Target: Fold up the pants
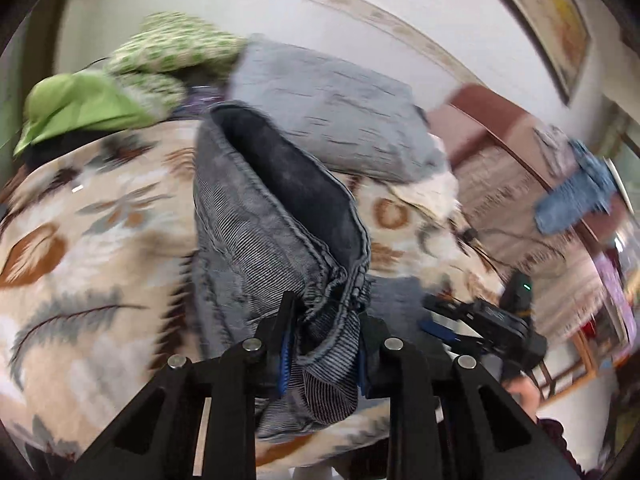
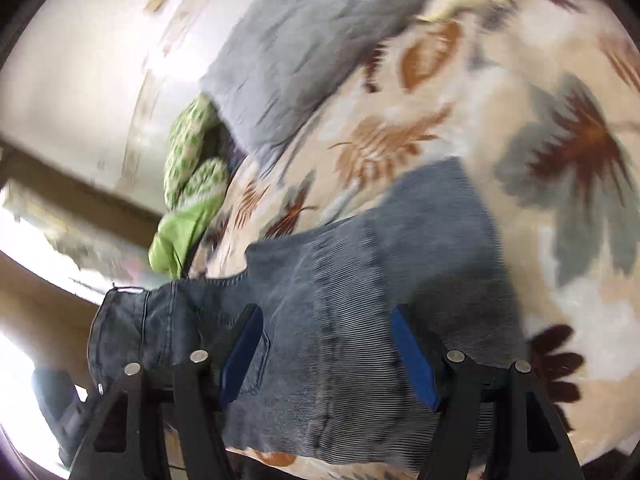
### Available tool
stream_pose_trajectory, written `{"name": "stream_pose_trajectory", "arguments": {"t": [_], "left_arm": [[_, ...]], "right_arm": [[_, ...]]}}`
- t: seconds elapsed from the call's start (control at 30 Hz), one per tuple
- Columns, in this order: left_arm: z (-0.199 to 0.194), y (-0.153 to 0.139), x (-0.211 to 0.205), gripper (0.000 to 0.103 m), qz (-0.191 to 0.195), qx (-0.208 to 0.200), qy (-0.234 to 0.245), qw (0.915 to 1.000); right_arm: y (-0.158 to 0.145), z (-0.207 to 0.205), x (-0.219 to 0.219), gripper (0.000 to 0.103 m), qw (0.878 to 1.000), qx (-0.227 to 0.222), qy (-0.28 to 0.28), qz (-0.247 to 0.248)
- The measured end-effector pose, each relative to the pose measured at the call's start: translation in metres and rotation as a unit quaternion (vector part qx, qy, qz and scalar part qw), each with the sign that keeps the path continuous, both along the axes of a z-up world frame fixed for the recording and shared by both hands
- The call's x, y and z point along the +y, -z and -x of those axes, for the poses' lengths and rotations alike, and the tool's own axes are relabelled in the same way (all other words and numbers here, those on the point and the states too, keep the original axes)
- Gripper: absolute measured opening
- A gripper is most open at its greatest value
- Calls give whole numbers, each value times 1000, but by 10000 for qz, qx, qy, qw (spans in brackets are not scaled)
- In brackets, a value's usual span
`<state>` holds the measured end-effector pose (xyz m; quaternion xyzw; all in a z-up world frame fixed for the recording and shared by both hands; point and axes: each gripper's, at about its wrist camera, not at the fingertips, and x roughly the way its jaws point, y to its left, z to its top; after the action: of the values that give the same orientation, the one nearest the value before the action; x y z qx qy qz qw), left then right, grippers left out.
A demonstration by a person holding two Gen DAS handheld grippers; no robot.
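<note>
Grey-blue denim pants (image 1: 264, 216) lie on a floral bedspread (image 1: 80, 240). My left gripper (image 1: 326, 320) is shut on a bunched edge of the pants and lifts it, so the dark inner side shows. In the right wrist view the pants (image 2: 360, 280) spread flat under my right gripper (image 2: 326, 332), whose blue-padded fingers (image 2: 412, 360) stand wide open above the fabric, holding nothing. The right gripper also shows in the left wrist view (image 1: 480, 320), just right of the pants.
A grey pillow (image 1: 332, 112) lies at the far side of the bed (image 2: 540, 60). Green patterned cloth (image 1: 172, 48) and a plain green cloth (image 1: 76, 108) are piled beside it. Blue denim (image 1: 576, 196) hangs over furniture at the right. A wall stands behind.
</note>
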<state>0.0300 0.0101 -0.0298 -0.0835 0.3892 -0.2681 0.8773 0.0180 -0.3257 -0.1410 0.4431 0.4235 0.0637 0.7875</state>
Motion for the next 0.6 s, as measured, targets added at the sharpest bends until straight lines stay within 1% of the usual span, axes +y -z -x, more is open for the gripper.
{"name": "stream_pose_trajectory", "arguments": {"t": [0.03, 0.07, 0.1, 0.13, 0.17, 0.2, 0.27, 0.3, 0.37, 0.4, 0.47, 0.5, 0.53, 0.57, 0.6], "left_arm": [[2, -2, -13, 23, -10, -11, 156, 9999], [4, -3, -27, 23, -18, -12, 332, 9994], [7, -3, -42, 15, 12, 4, 537, 9986], [8, -3, -56, 9, 78, 56, 757, 9971], [10, -1, -71, 8, 113, 93, 961, 9953], [14, 1, -92, 8, -6, 40, 1134, 9935], [17, 7, -124, 8, -356, -1, 1321, 9906], [15, 9, -132, 8, -405, 60, 1320, 9904], [7, 5, -125, 8, -203, 83, 1176, 9928], [3, 3, -115, 8, -175, 78, 1039, 9944], [-8, 6, -93, 8, -341, 144, 640, 9973], [-13, 10, -79, 8, -439, 216, 396, 9980], [-18, 15, -63, 8, -547, 287, 135, 9980], [-22, 22, -49, 8, -645, 358, -66, 9973], [-26, 32, -32, 8, -766, 480, -262, 9956]], "right_arm": [[0, 3, -7, 70, 9999, -11, 73, -99], [-1, 6, -14, 67, 9997, -77, 128, -180], [-4, 8, -18, 56, 9995, -180, 135, -199], [-11, 12, -21, 49, 9993, -343, 96, -105], [-16, 14, -22, 40, 9989, -456, 61, 13], [-21, 16, -23, 38, 9983, -562, 45, 132], [-21, 18, -27, 38, 9983, -569, -57, 60], [-17, 18, -30, 38, 9990, -432, -71, 30], [-7, 20, -41, 38, 9999, -32, 62, 90], [-2, 20, -47, 39, 9999, 132, 26, -109], [4, 18, -53, 40, 9968, 175, -215, -755], [4, 16, -52, 50, 9948, 102, -352, -955], [1, 15, -50, 60, 9935, 15, -475, -1036], [-2, 13, -45, 75, 9926, -74, -585, -1060], [-6, 10, -38, 77, 9913, -174, -724, -1082]]}}
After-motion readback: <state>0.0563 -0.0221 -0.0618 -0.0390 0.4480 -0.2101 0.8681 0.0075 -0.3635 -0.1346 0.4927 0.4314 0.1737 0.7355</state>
